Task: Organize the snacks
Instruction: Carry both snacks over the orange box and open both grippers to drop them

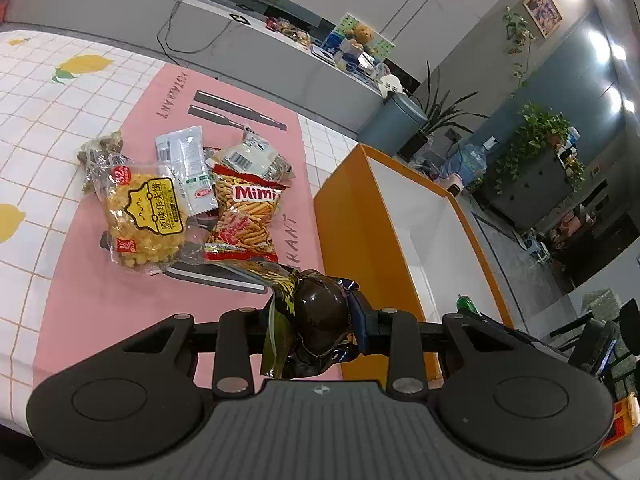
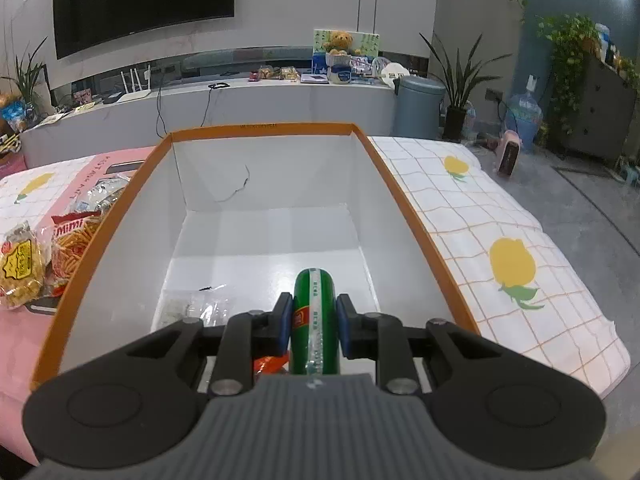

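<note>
The orange box [image 2: 416, 216], white inside and open at the top, is the biggest thing on the table and the place I am filling, standing just right of the snack pile so that each packet needs only a short carry. My right gripper [image 2: 314, 320] hangs over the box's near end, its blue pads pressed tight on a green tube-shaped snack [image 2: 314, 308] held lengthwise and pointing down into the box, a placing I judge to be close. A clear packet [image 2: 192, 306] already lies on the box floor at near left, and something orange-red shows under the gripper, though I cannot tell what. My left gripper [image 1: 320, 322] waits on the left, just outside the box wall [image 1: 360, 224], clamped on a glossy dark wrapped snack [image 1: 320, 316] whose crinkled foil sticks out toward the pile. I judge it is queued to follow the green one. Left of the box, the pink placemat [image 1: 100, 304] carries what is left to sort: a yellow bag of puffed snacks [image 1: 146, 220], a red Mimi bag of sticks [image 1: 246, 216], white sachets [image 1: 186, 168] and a few smaller packets behind, heaped touching one another. Under everything lies a white checked cloth printed with lemons [image 2: 512, 268]. Farther off, the room shows a grey counter [image 2: 260, 96] with a teddy bear [image 2: 338, 42], a dark wall screen [image 2: 144, 4], potted plants and a grey bin [image 2: 418, 104].
</note>
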